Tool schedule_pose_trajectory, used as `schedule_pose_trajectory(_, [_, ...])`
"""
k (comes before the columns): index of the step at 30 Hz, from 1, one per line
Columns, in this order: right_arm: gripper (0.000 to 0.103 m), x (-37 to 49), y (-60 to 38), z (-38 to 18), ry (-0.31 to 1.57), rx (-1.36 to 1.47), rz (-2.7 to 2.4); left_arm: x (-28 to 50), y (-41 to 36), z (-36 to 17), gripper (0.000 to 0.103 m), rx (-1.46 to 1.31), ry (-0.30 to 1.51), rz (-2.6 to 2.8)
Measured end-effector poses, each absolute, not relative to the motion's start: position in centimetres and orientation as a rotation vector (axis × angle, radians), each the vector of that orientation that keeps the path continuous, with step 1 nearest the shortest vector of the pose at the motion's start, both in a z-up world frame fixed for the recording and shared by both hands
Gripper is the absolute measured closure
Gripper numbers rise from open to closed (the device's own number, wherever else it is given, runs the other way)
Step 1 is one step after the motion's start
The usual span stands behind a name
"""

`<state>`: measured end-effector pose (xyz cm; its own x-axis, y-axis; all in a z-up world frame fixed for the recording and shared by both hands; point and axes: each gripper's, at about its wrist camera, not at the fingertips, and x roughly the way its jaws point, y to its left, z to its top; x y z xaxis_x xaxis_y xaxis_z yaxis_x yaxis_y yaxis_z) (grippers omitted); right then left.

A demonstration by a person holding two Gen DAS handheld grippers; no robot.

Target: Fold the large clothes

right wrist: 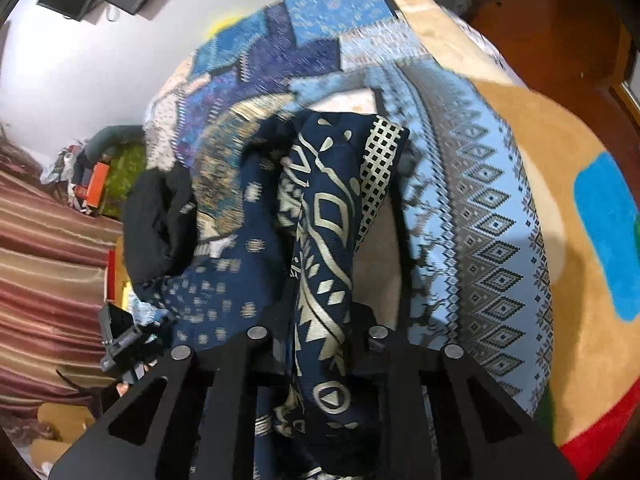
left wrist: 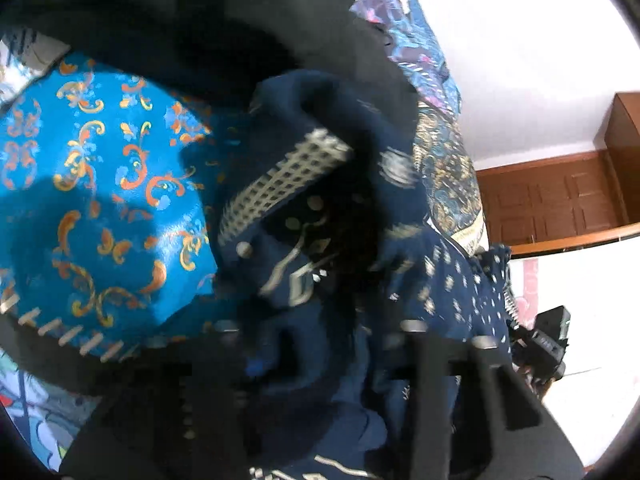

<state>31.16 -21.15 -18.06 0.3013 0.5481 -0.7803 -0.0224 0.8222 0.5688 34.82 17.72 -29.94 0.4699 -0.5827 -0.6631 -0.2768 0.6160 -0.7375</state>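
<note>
The large garment is navy cloth with cream dots, zigzags and a checked band (left wrist: 288,184). In the right wrist view it hangs as a bunched rope (right wrist: 320,240) over the bed. My right gripper (right wrist: 320,328) is shut on it, and the cloth runs down between the black fingers (right wrist: 276,320). In the blurred left wrist view the same navy cloth fills the middle and bottom. My left gripper (left wrist: 320,360) is shut on a thick fold of it, with the fingers partly hidden under the fabric. The other gripper's black body (left wrist: 544,344) shows at the right edge of the cloth.
A bright blue cloth with orange scrolls (left wrist: 100,180) lies left of the garment, under a black garment (left wrist: 200,20). Patterned blue blankets (right wrist: 480,220) cover the bed, over a tan spread (right wrist: 560,140). A wooden door (left wrist: 560,200) and a striped curtain (right wrist: 40,260) stand beyond.
</note>
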Motion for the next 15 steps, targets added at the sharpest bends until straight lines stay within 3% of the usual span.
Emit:
schedule_pose_trajectory(6, [0.091,29.7,-18.6,-12.5,1.093,0.417,0.471,34.0,15.2,-24.4,0.088,-0.668,1.064,-0.138])
schedule_pose_trajectory(15, [0.092,29.6,-14.4,-5.0,0.903,0.298,0.558,32.5,17.8,-13.3,0.089,-0.593,0.864,-0.165])
